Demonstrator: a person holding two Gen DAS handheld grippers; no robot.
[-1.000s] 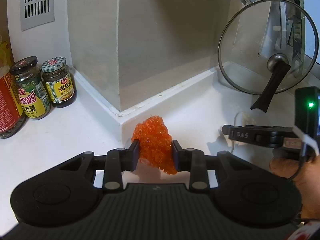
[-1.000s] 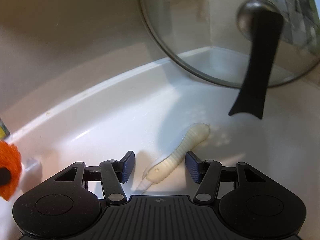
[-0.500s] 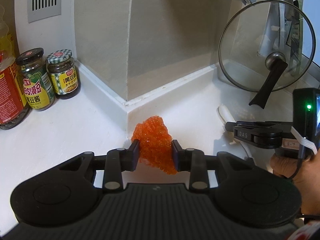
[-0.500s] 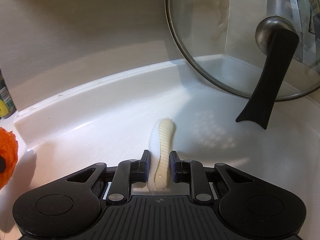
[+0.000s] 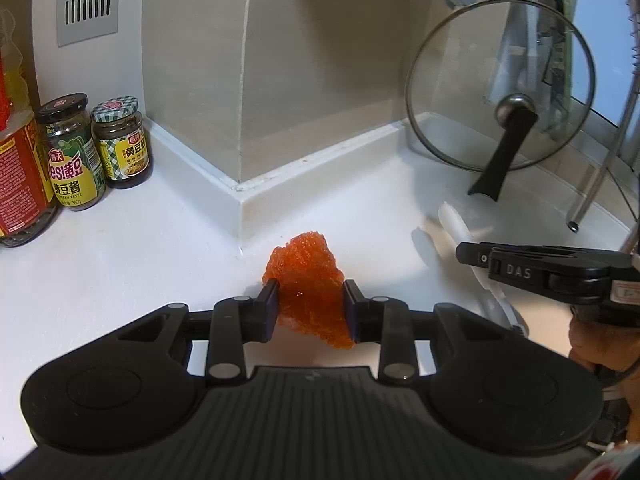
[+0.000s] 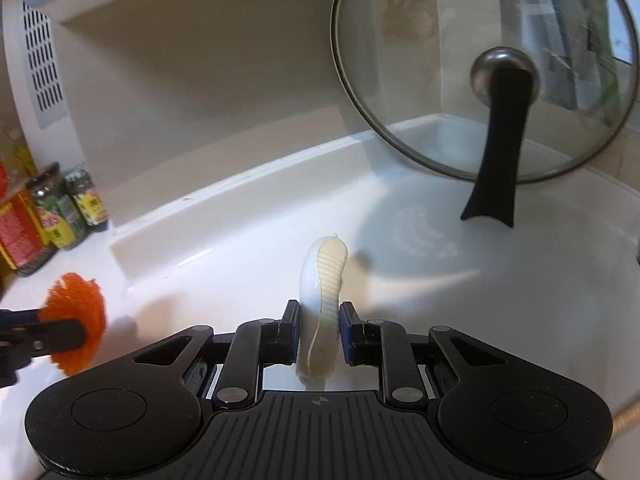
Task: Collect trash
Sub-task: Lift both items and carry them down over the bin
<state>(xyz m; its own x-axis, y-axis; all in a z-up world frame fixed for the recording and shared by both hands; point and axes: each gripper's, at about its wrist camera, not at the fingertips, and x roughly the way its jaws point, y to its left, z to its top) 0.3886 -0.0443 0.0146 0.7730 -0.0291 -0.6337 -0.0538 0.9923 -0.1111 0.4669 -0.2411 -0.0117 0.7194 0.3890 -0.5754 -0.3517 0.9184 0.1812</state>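
Note:
My left gripper (image 5: 311, 310) is shut on a crumpled orange piece of trash (image 5: 307, 280) and holds it above the white counter (image 5: 120, 264). My right gripper (image 6: 319, 330) is shut on a long whitish ribbed piece of trash (image 6: 326, 284) and holds it lifted off the counter. The orange trash also shows at the left of the right wrist view (image 6: 76, 302). The right gripper (image 5: 476, 264) shows at the right of the left wrist view, with the whitish trash (image 5: 452, 220) sticking out of it.
A glass pan lid (image 5: 500, 92) with a black handle (image 5: 502, 156) leans in the back right corner. Two sauce jars (image 5: 96, 148) and a red-labelled bottle (image 5: 18, 176) stand at the left. A beige wall corner (image 5: 244, 80) juts out behind the counter.
The right gripper closed on the whitish trash and lifted it off the counter. Both grippers pulled back and up from the wall; the left kept hold of the orange trash.

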